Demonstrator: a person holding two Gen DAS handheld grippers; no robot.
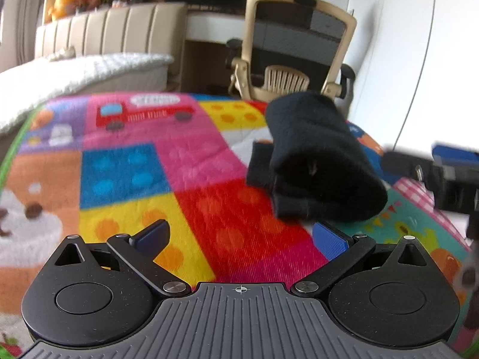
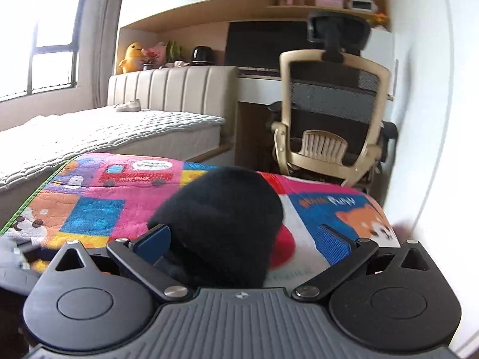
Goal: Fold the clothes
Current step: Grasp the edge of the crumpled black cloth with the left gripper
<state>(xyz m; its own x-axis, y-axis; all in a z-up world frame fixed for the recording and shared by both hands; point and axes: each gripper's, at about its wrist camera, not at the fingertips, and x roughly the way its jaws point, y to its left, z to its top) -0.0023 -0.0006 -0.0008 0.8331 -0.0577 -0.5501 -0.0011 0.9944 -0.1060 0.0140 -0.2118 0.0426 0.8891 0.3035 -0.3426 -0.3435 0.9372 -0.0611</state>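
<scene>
A folded black garment (image 1: 317, 161) lies in a thick bundle on the colourful play mat (image 1: 191, 161). The left tool (image 1: 242, 236) hovers just short of it, fingers spread wide and empty. The right tool (image 2: 245, 239) is also spread, the bundle sitting between its blue pads (image 2: 333, 243) without being pinched.

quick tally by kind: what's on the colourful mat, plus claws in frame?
Folded black knit garment: 1, lying on the colourful cartoon-print play mat
Open two-finger claws: 2, left claw and right claw; neither grips the garment
Total: 3
</scene>
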